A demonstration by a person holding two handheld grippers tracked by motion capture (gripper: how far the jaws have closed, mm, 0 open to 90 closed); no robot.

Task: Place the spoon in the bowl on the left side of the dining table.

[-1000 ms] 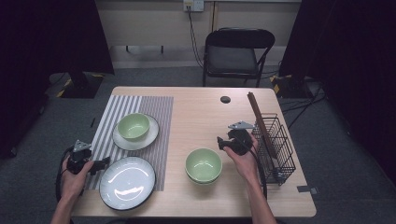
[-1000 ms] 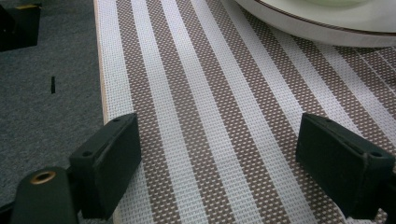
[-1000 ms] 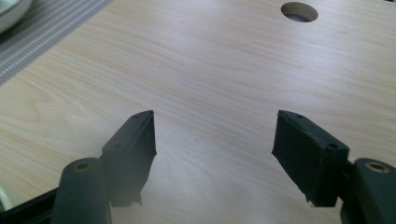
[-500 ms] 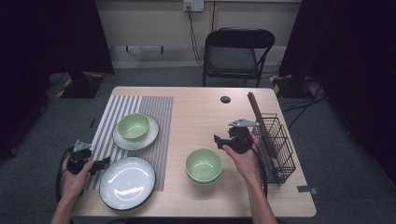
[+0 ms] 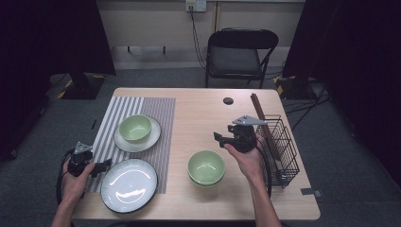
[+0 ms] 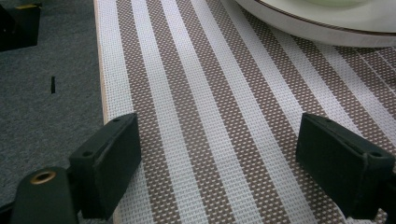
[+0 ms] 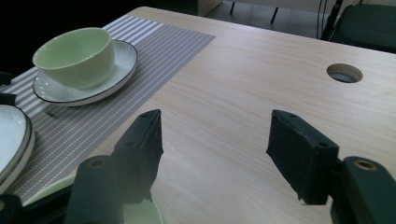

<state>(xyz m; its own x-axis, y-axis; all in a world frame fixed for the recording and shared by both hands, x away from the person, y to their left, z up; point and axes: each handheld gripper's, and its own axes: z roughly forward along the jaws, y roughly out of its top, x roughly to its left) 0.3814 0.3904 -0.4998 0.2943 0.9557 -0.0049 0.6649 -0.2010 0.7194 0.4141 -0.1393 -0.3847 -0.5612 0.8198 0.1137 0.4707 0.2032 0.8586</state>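
The right gripper [image 5: 222, 140] rose from beside the near green bowl [image 5: 206, 167], its empty jaws closing a little.

Right gripper [image 5: 218, 138] held above the table, jaws (empty) just closing slightly.

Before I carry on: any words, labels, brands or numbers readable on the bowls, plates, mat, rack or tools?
None: no readable text in any view.
Near green bowl, plate, striped mat and wire rack: plain, unmarked.
Right tool and left tool: no legible marking.
Wall outlet plate: too small to read.
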